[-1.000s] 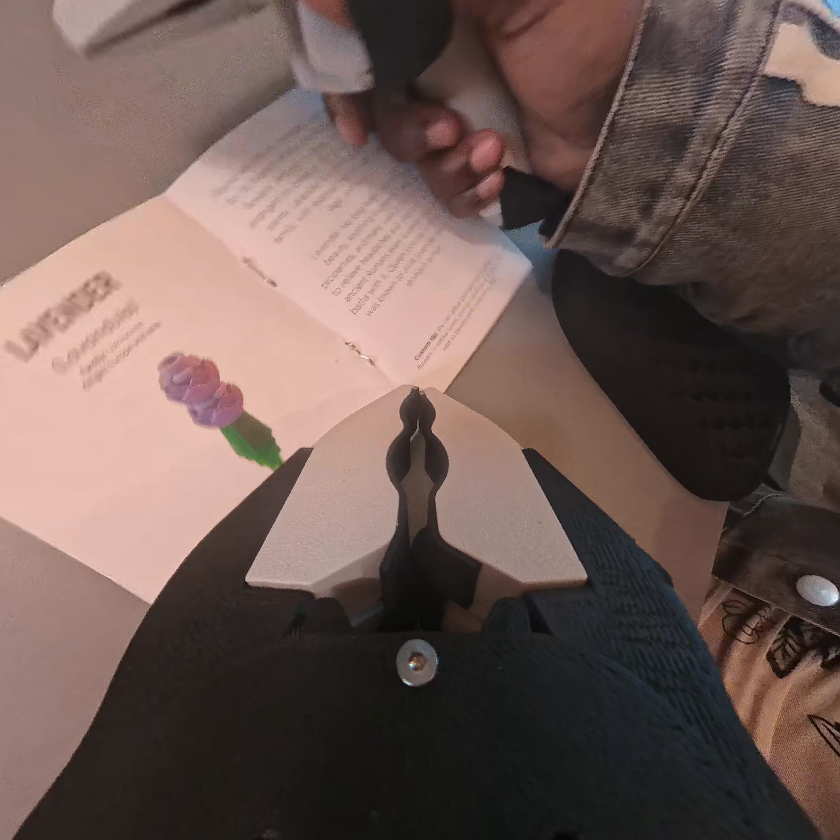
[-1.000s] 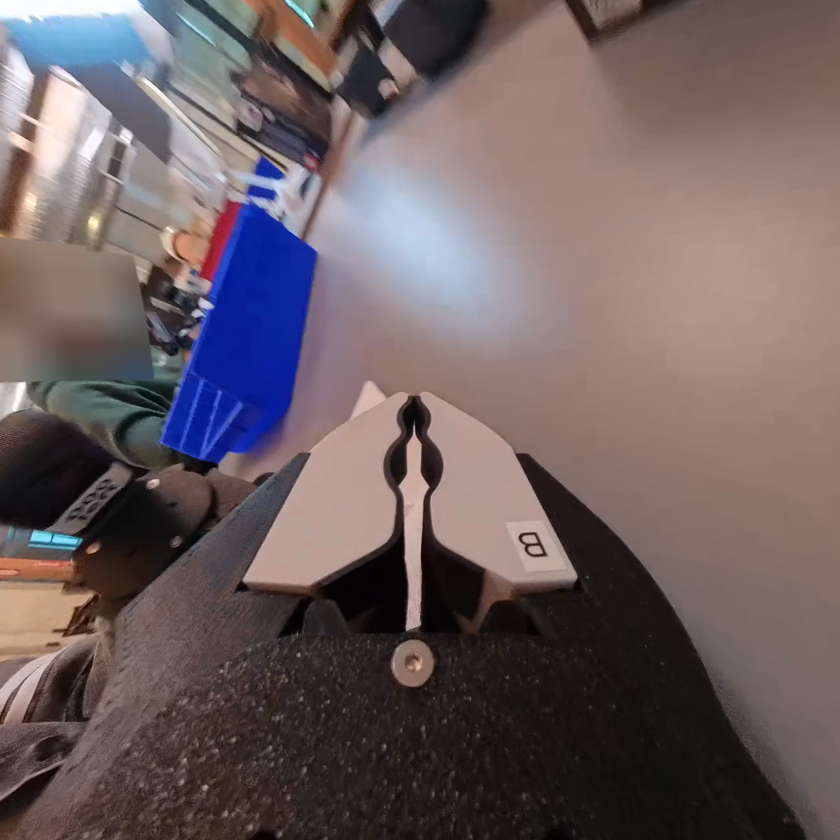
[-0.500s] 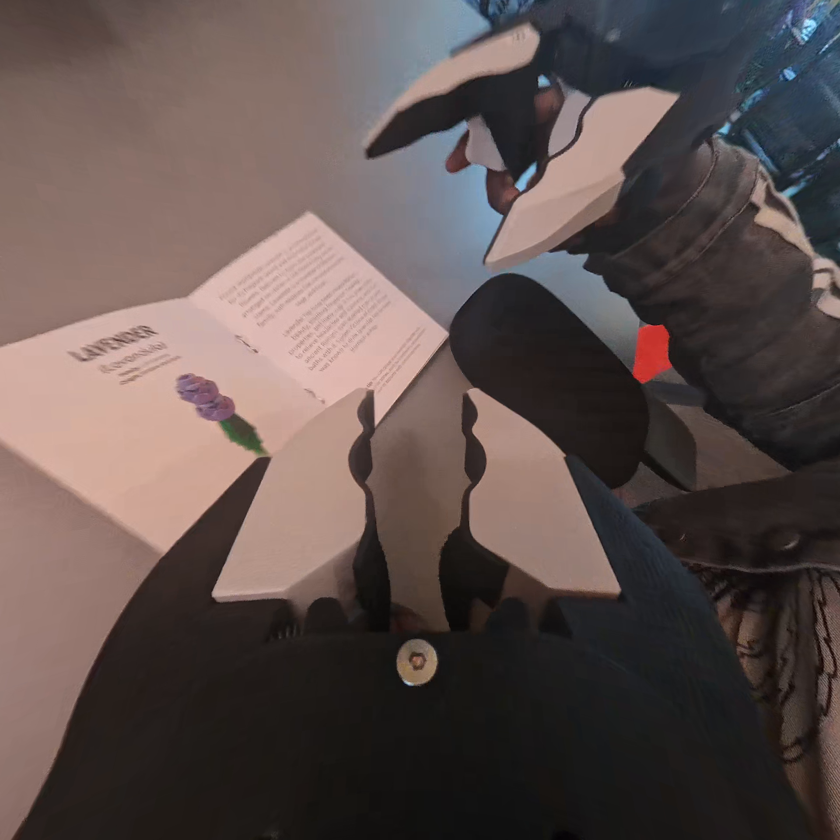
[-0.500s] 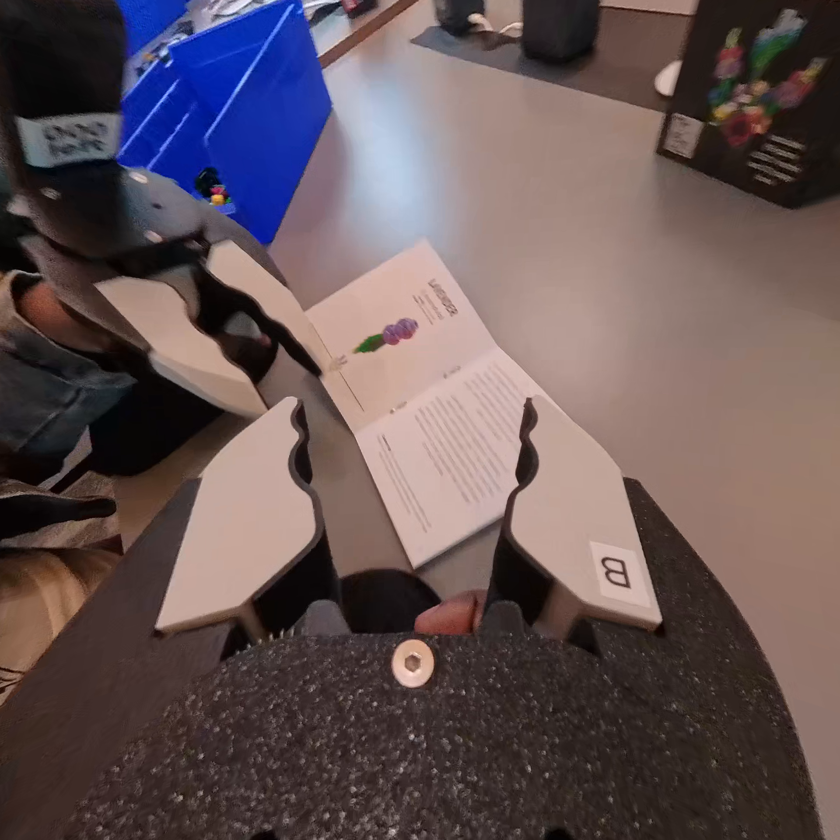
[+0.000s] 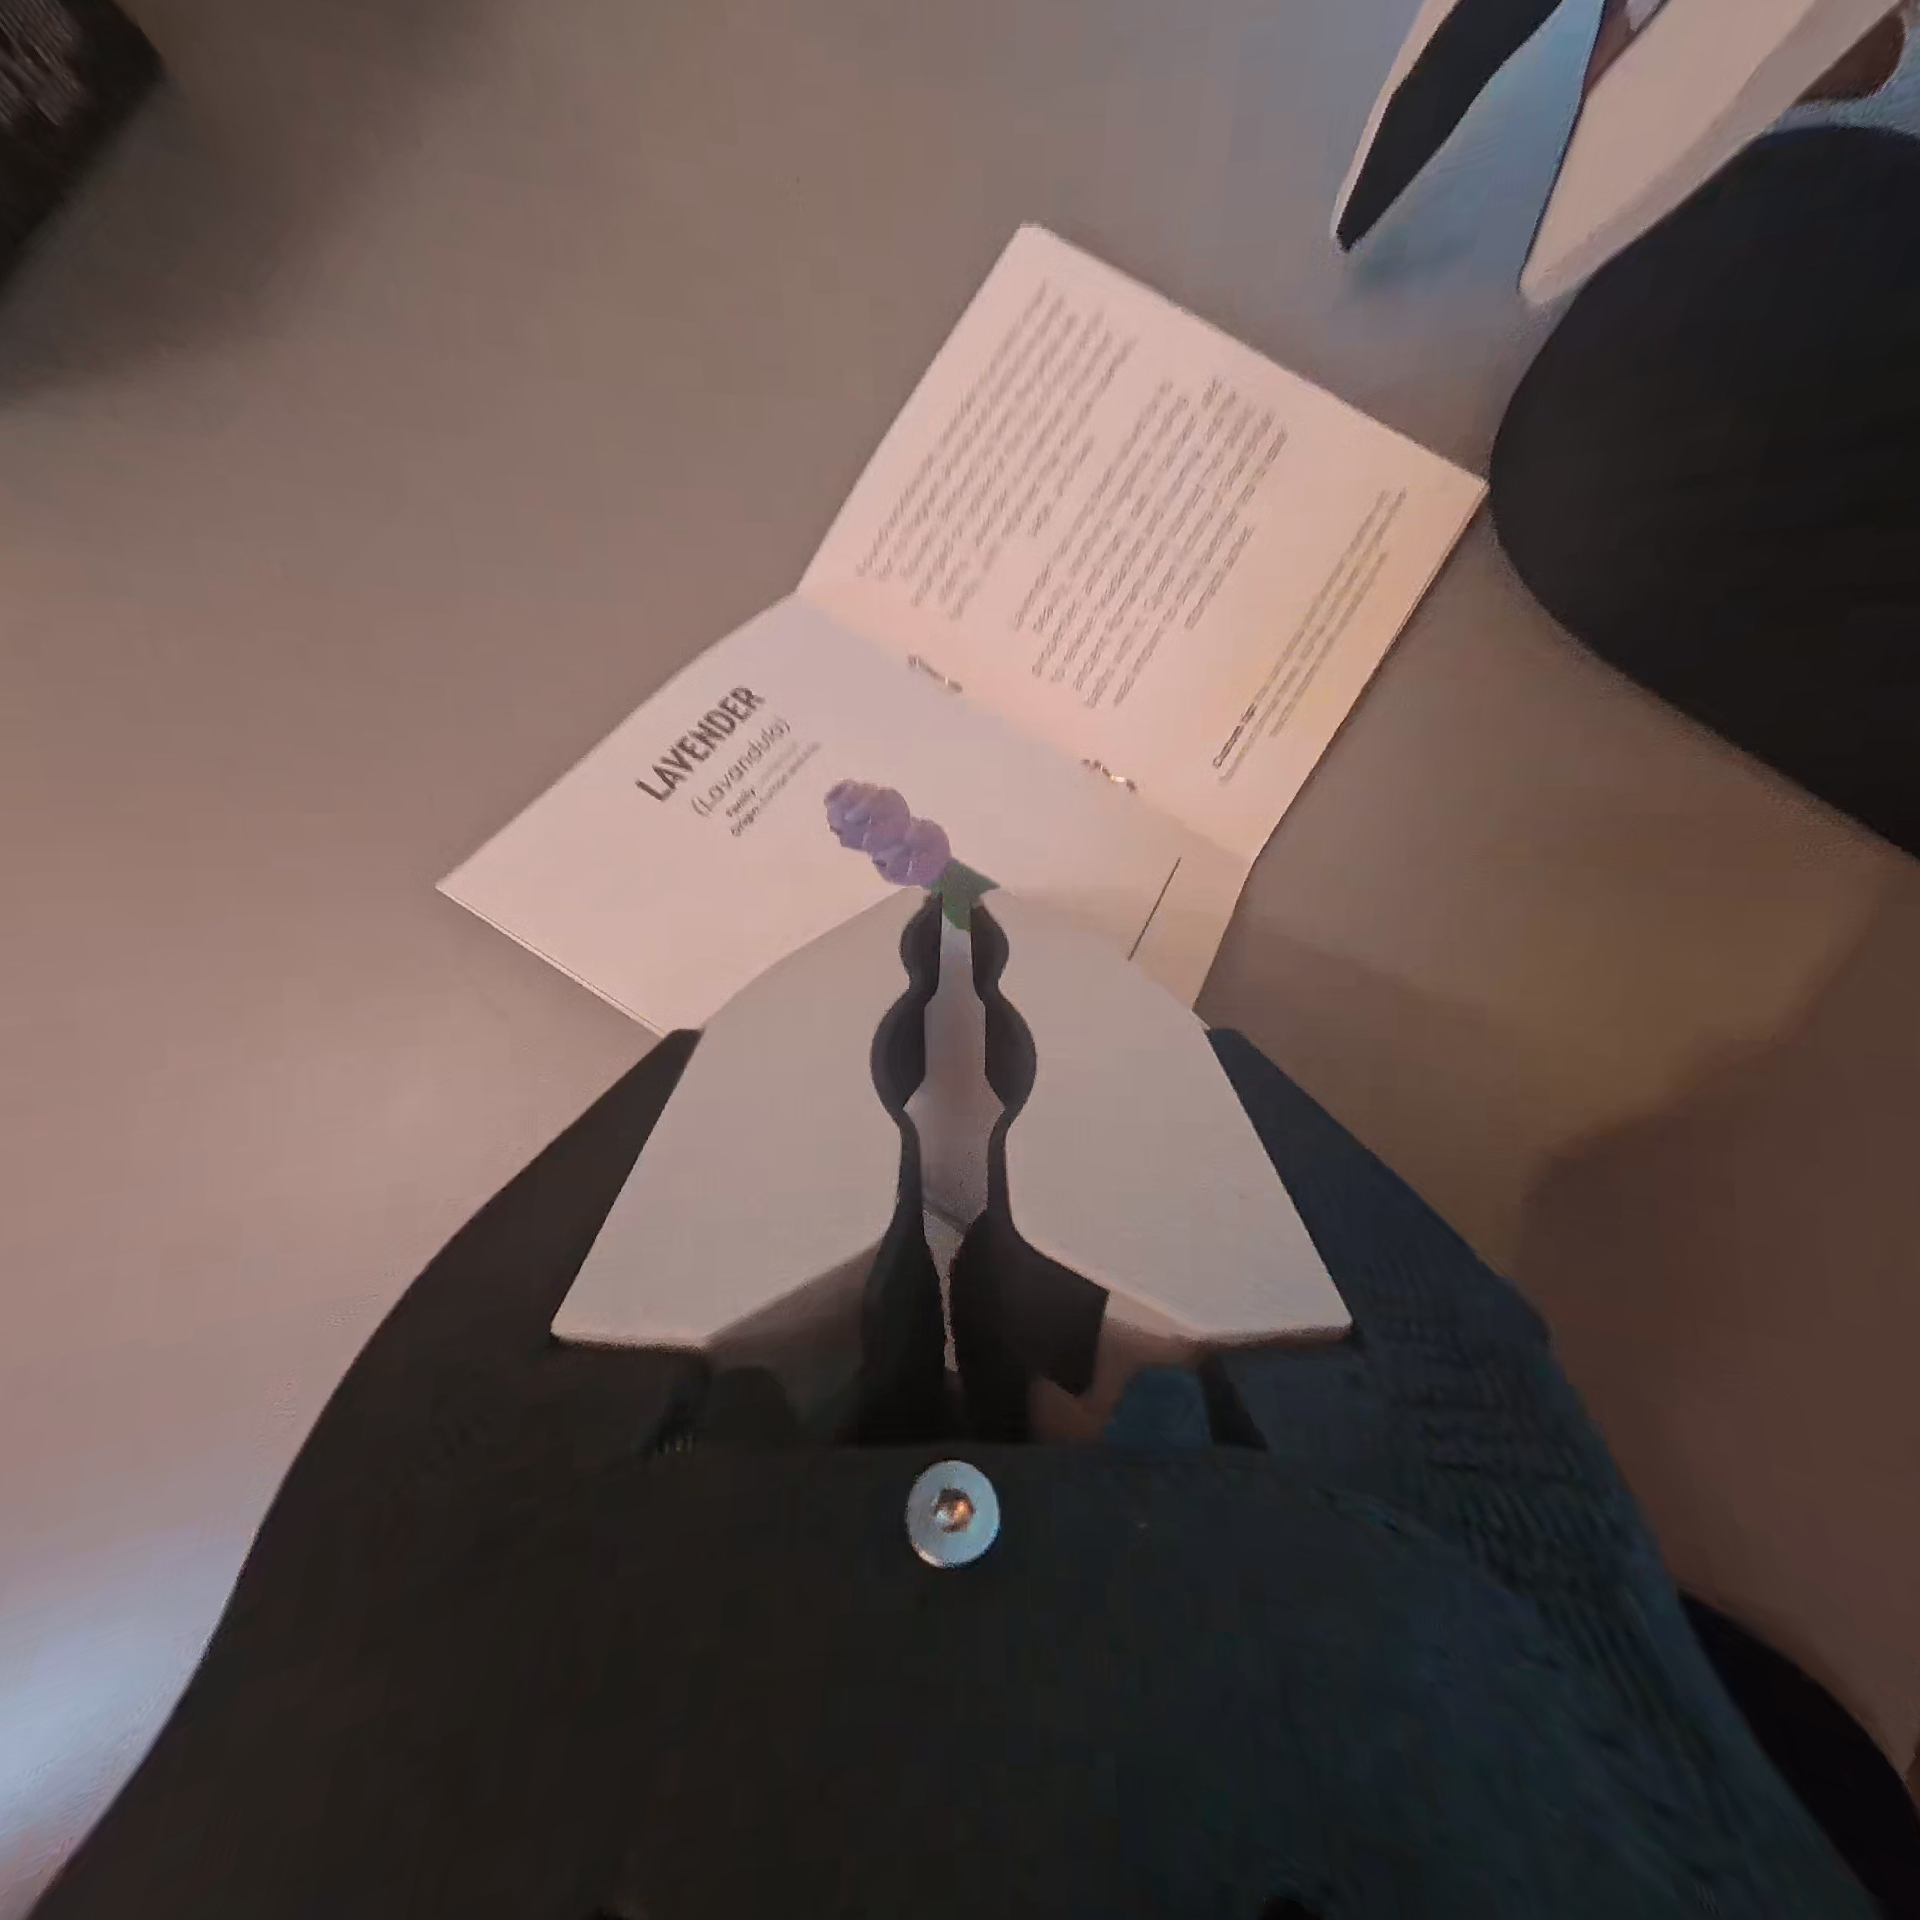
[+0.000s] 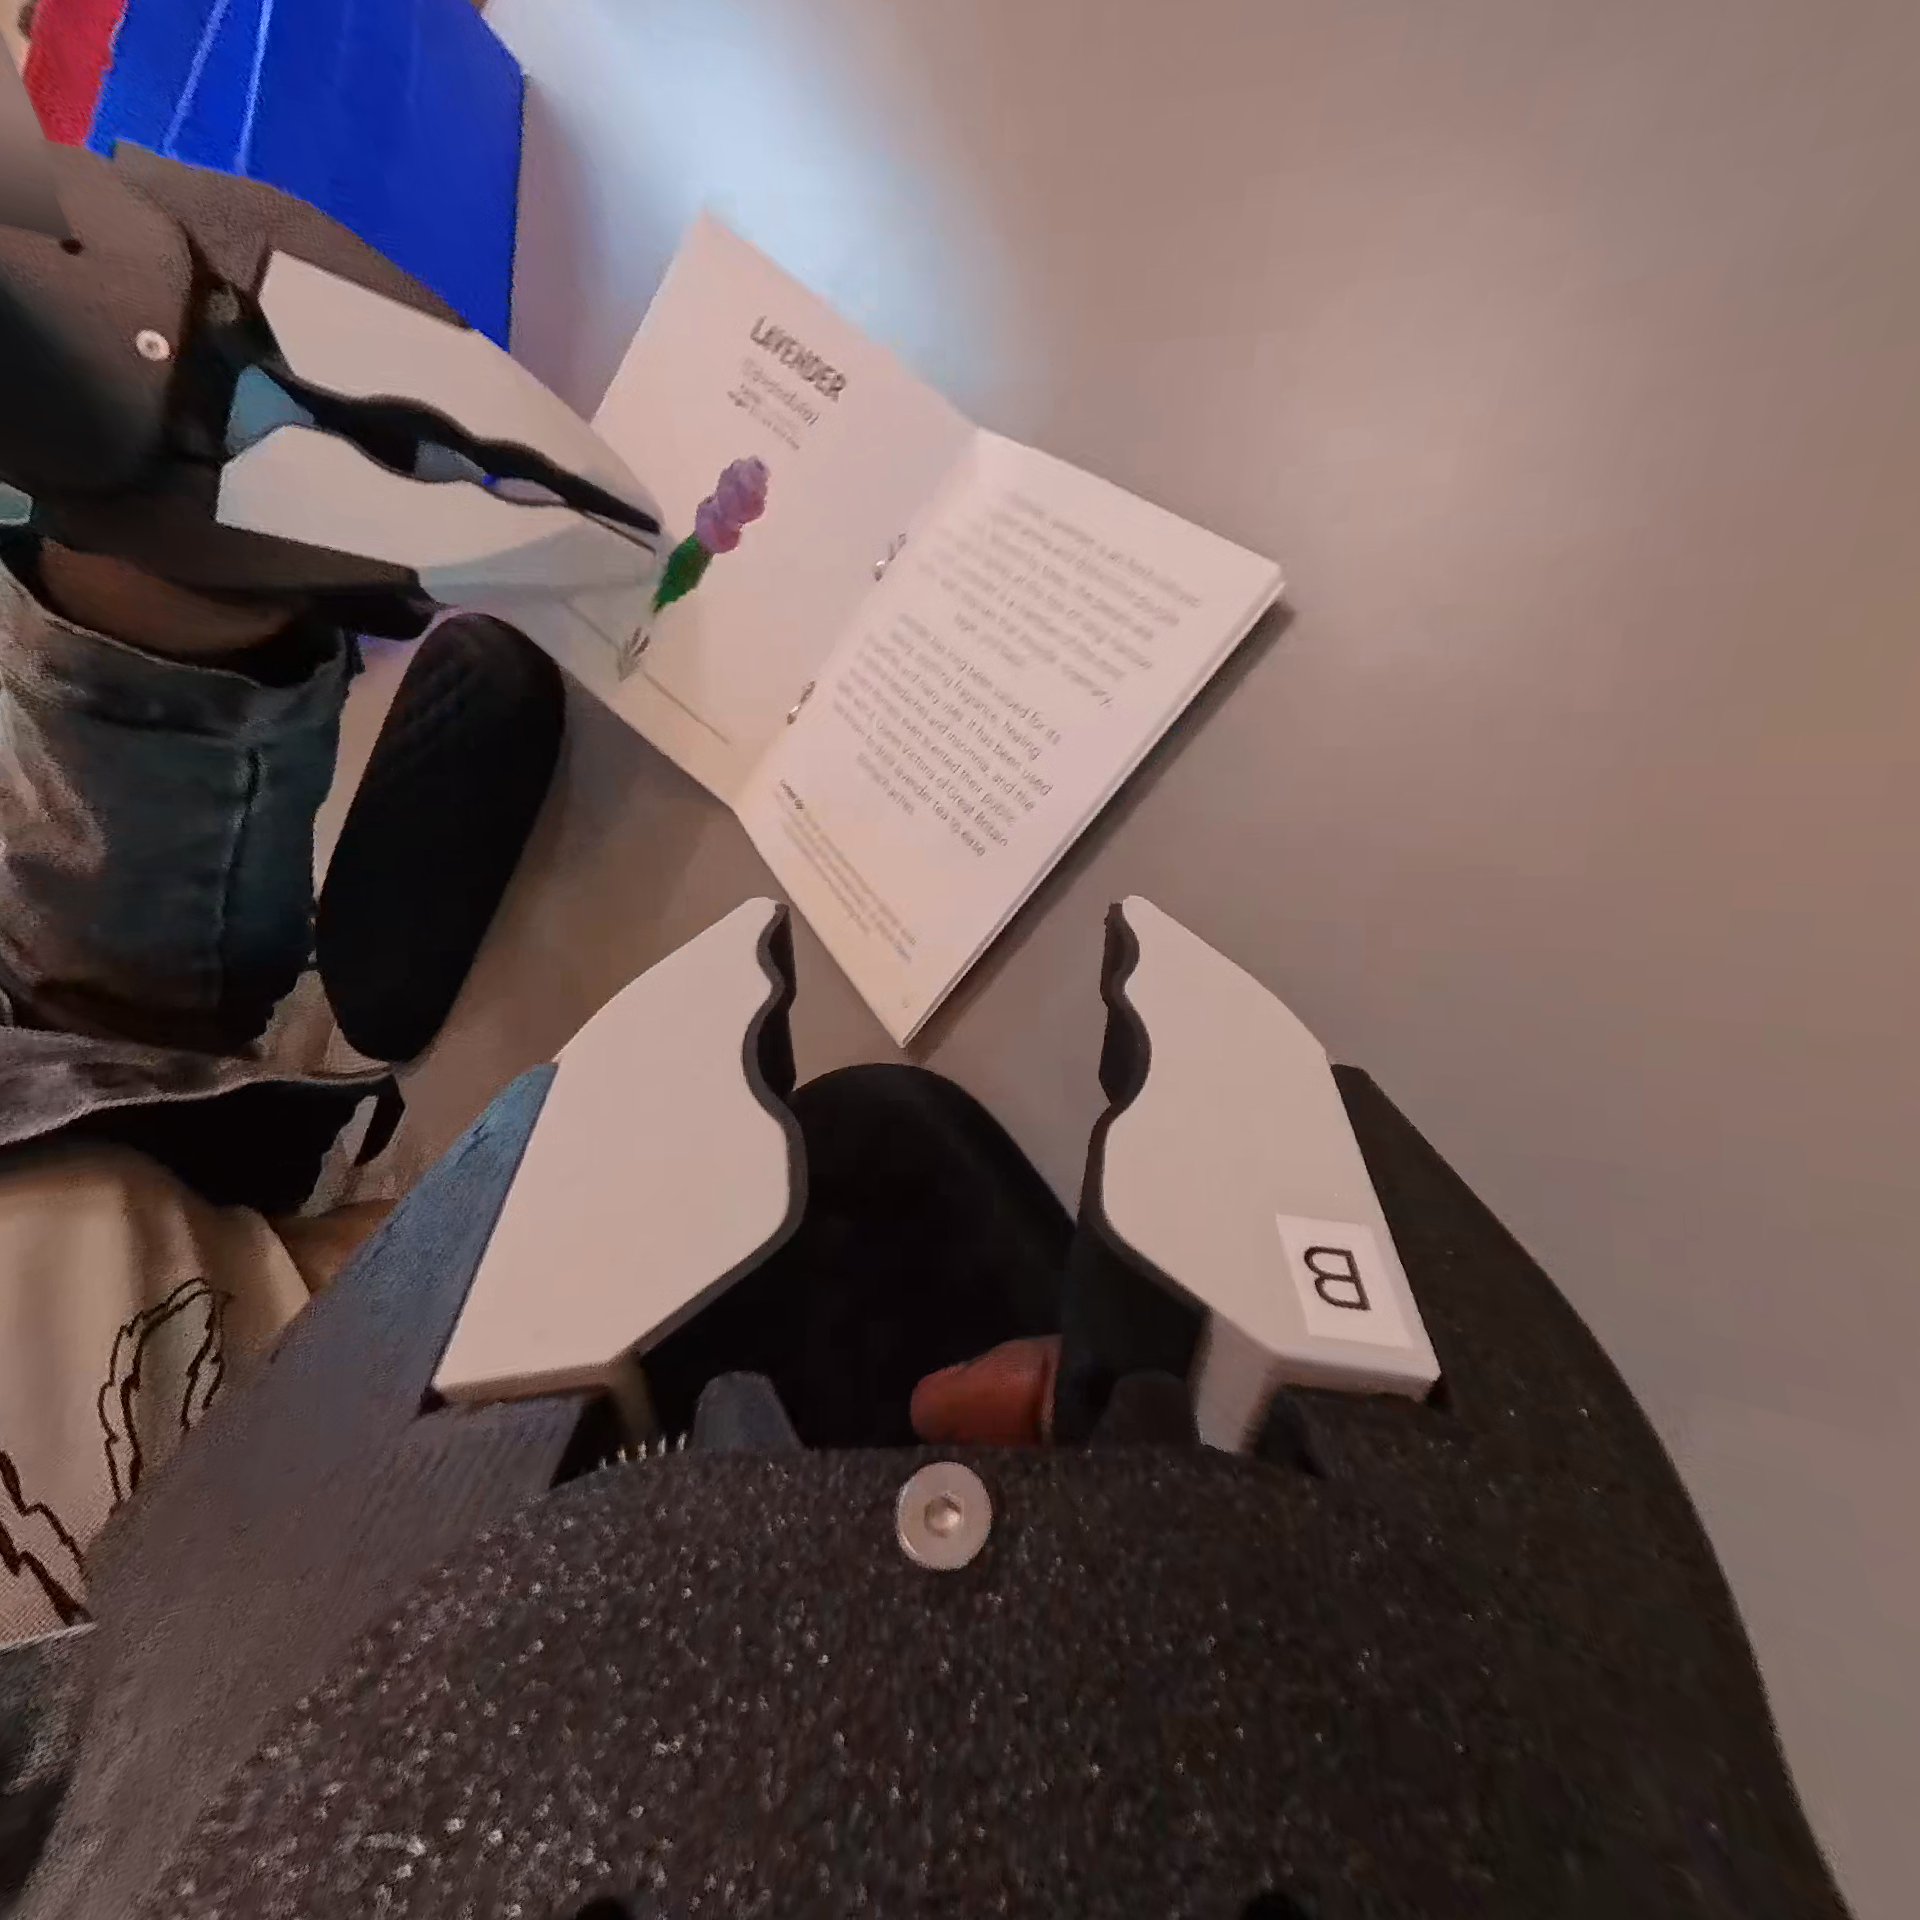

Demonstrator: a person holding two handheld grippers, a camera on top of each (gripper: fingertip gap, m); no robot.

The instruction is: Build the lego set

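Now my left gripper (image 5: pixel 954 914) is nearly shut, holding nothing, tips over the booklet's (image 5: pixel 997 582) near edge — my right gripper (image 6: pixel 945 914) gapes wide just before its corner, bare table (image 6: pixel 1558 416) beyond.

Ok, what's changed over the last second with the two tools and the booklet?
The left tool, open half a second ago, has closed to a narrow slit over the flower page of the booklet; whether it pinches paper is unclear. The right tool, shut a second ago, opened and stays open, near the booklet's corner. The booklet lies open at the same spread.
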